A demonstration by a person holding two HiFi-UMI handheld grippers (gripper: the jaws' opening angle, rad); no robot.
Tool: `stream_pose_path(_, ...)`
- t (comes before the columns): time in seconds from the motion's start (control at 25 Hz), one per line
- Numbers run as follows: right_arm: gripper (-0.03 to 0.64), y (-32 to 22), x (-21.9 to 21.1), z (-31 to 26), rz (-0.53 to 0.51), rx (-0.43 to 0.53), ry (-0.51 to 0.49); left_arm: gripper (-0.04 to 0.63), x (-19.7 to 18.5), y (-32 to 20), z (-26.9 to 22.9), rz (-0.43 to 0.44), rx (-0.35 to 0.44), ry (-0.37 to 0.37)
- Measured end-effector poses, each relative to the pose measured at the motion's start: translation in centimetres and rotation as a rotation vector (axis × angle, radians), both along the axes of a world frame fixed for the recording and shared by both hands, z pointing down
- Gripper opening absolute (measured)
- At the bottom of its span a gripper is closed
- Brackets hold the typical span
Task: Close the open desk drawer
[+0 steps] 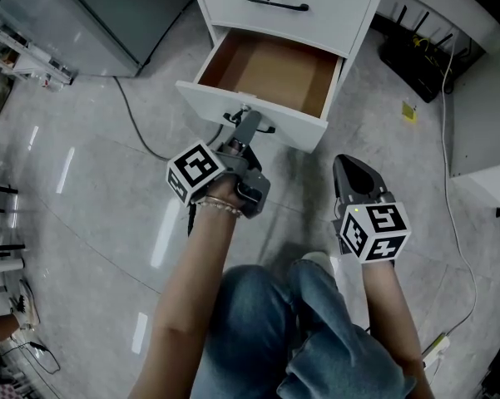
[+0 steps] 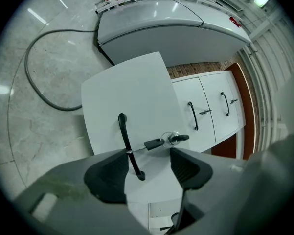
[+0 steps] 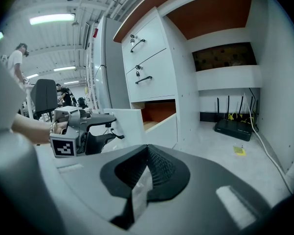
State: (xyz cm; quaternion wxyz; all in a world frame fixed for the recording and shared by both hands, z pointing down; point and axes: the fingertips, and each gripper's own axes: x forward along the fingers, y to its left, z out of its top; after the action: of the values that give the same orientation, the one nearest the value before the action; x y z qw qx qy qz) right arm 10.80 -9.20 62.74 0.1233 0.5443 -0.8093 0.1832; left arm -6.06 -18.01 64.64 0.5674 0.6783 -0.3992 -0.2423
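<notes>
The white cabinet's bottom drawer [image 1: 212, 98] stands pulled out, its brown inside bare. My left gripper [image 1: 248, 128] is up against the drawer front [image 2: 132, 92]. Its jaws are open, with the black handle [image 2: 125, 141] running between the pads; I see no pad pressing on it. A key on a ring [image 2: 161, 142] sticks out of the lock beside the handle. My right gripper [image 1: 343, 161] is shut and empty, held off to the right of the drawer above the floor. From the right gripper view, the right gripper [image 3: 146, 168] looks across at the left gripper [image 3: 115, 127] and the open drawer [image 3: 161, 126].
Closed drawers with black handles [image 1: 274, 4] sit above the open one. A grey cable [image 1: 137, 123] curves over the floor at the left, below a grey chest cabinet [image 1: 108, 15]. A black router [image 1: 416, 65], a white cord and a yellow note [image 1: 408, 112] lie at the right. Jeans-clad knees [image 1: 316, 322] fill the bottom.
</notes>
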Motion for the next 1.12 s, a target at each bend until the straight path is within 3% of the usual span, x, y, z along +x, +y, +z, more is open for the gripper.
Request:
stream_pose_path(0.6, -0.002, -2.2, 0.2, 0.1, -0.029, 0.017, 0.055, 0.264, 1.2, -3.5, 0.2, -0.035, -0.026, -0.016)
stream_pose_path(1.12, -0.002, -2.9, 0.0, 0.4, -0.026, 0.014, 0.042, 0.264, 2.3, -6.2, 0.2, -0.051, -0.044, -0.03)
